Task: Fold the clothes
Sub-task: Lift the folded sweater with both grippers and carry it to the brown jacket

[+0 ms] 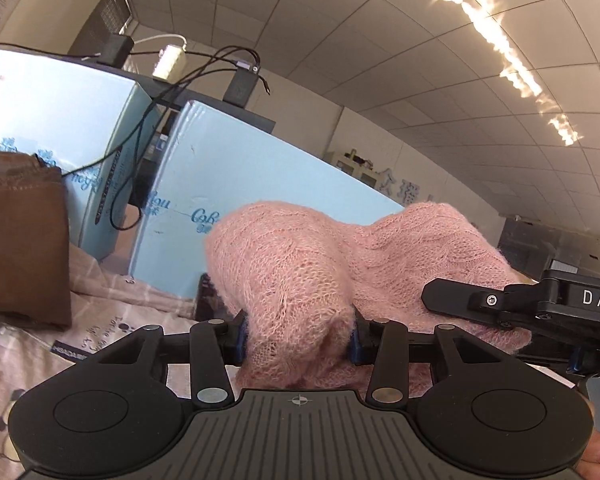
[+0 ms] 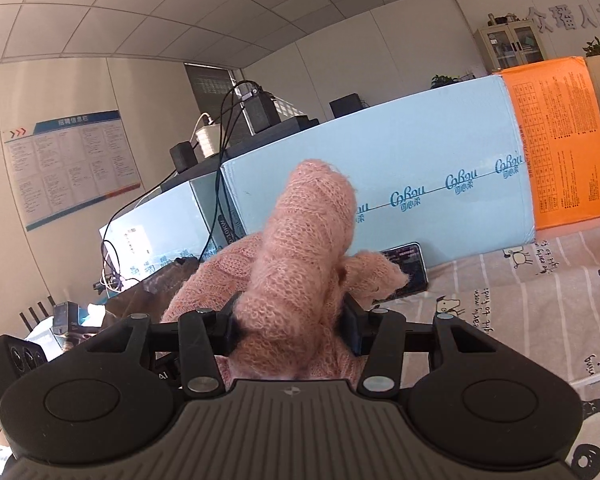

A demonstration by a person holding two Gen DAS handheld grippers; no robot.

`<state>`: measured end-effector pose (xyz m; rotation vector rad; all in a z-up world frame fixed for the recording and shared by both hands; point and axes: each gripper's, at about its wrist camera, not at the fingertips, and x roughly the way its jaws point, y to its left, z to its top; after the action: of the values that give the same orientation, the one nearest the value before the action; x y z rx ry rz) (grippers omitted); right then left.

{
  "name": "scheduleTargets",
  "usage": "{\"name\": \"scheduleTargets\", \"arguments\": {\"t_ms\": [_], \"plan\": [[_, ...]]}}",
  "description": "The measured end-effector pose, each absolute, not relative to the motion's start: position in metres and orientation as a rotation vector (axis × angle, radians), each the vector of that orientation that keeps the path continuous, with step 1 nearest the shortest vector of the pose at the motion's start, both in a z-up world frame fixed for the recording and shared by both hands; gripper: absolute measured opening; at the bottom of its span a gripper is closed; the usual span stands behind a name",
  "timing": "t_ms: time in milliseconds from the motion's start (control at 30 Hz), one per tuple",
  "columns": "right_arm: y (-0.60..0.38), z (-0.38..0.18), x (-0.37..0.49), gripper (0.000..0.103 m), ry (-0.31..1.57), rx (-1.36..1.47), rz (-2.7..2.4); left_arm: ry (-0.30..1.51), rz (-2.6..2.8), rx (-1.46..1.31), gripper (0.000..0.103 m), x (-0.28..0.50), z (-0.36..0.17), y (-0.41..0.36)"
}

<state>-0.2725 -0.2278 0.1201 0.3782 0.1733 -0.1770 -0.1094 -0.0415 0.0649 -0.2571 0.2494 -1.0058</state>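
Observation:
A fuzzy pink knit sweater (image 1: 300, 272) bulges up between my left gripper (image 1: 298, 340), whose jaws are shut on a thick bunch of it. In the right wrist view the same pink sweater (image 2: 304, 248) stands up in a rolled column, and my right gripper (image 2: 292, 330) is shut on it. The right gripper's black body (image 1: 540, 308) shows at the right edge of the left wrist view, close beside the sweater. Both grippers are raised above the patterned bed sheet (image 2: 520, 304). The knit hides the fingertips of both grippers.
A folded brown garment (image 1: 20, 240) lies at the left. Light blue boxes (image 2: 400, 196) with black cables and an orange box (image 2: 560, 140) stand behind the sheet. A phone (image 2: 410, 270) leans against the blue box. A person's finger (image 1: 598, 456) shows at bottom right.

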Motion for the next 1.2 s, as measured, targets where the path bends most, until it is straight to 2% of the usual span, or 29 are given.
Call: {"name": "scheduleTargets", "arguments": {"t_ms": [233,433,733,933,1133,1200], "plan": [[-0.196,0.137,-0.197,0.046,0.187,0.34,-0.032,0.074,-0.793,-0.169,0.042,-0.09,0.084,0.012],[-0.162,0.145,-0.128,0.047,0.206,0.348,0.071,0.024,-0.616,-0.129,0.042,-0.059,0.094,0.047],[-0.121,0.145,-0.034,0.047,0.224,0.344,0.106,0.028,-0.453,-0.161,0.042,0.0,0.098,0.079],[-0.109,0.12,0.022,0.044,0.236,0.348,0.065,0.06,-0.381,-0.212,0.042,0.04,0.072,0.085],[-0.099,0.099,0.062,0.043,0.244,0.298,0.043,0.035,-0.316,-0.201,0.042,0.072,0.073,0.092],[-0.094,0.09,0.075,0.044,0.279,0.278,0.018,0.097,-0.29,-0.188,0.042,0.086,0.063,0.089]]}}
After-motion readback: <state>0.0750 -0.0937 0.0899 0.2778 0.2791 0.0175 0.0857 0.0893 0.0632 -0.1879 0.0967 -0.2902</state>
